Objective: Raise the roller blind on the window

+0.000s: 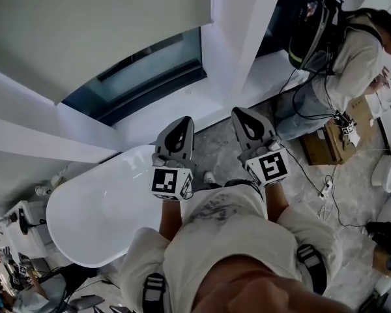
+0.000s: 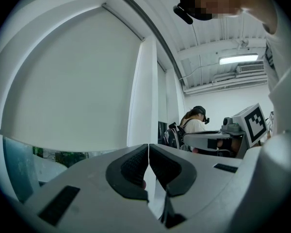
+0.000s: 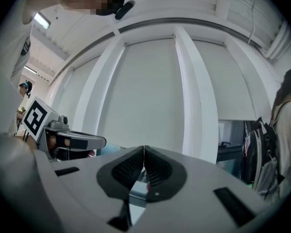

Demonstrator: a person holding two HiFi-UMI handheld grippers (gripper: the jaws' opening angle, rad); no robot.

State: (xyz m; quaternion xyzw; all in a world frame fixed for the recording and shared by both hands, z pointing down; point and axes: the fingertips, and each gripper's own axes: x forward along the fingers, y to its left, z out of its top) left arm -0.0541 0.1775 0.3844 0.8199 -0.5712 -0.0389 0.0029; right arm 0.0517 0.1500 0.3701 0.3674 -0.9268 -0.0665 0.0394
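Grippers: grey left gripper [image 1: 176, 135] and grey right gripper [image 1: 250, 126] both pinched shut, holding nothing | Task: pale fabric roller blind [image 1: 85, 25] hangs low ahead, only a strip of dark window glass [image 1: 150, 67] shows; lifting looks not started | Room: white oval bathtub [image 1: 98, 220] below, grey stone floor [image 1: 216, 139], another person [image 1: 355, 57] at right

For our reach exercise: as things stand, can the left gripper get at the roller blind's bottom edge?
Probably not yet. The left gripper, jaws shut, hangs short of the roller blind, with the bathtub low to its left. Nothing seems to block the air between them, so stepping closer should do.
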